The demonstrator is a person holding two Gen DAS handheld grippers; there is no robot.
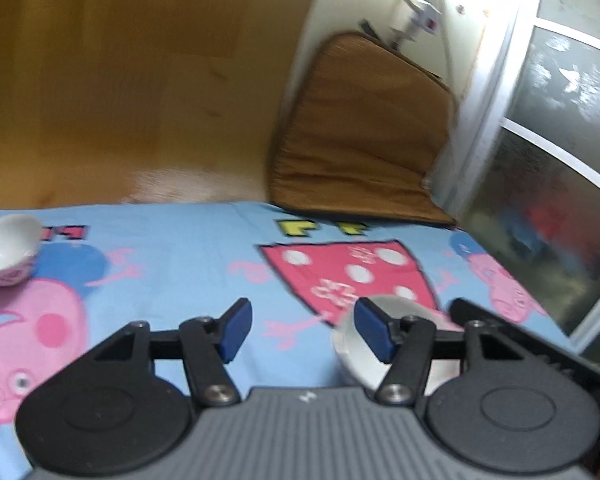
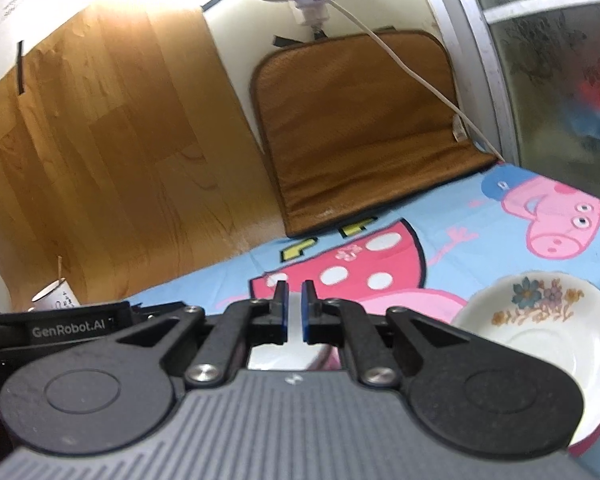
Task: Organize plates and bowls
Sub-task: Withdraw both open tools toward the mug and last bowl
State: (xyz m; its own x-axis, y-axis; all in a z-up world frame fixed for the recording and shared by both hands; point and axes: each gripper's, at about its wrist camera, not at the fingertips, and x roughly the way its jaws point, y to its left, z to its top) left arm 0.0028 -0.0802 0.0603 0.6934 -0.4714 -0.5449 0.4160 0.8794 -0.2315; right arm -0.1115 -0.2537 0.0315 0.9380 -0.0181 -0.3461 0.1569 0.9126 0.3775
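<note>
In the left wrist view my left gripper (image 1: 300, 330) is open and empty above the cartoon tablecloth (image 1: 188, 256). A small white bowl (image 1: 6, 250) with a pink pattern sits tilted at the far left. A white dish (image 1: 354, 350) lies partly hidden under the right finger. The other gripper's black body (image 1: 540, 354) shows at the right. In the right wrist view my right gripper (image 2: 295, 312) is nearly shut with a thin gap and holds nothing visible. A white floral plate (image 2: 540, 332) lies to its right. Something white (image 2: 280, 358) shows beneath the fingers.
A brown cushion (image 2: 364, 128) leans against the wall at the back. A wood panel (image 2: 100, 152) stands at the left. A white cup (image 2: 56, 294) stands at the far left, and a cable (image 2: 400, 64) hangs over the cushion. A glass door (image 1: 548, 160) is at the right.
</note>
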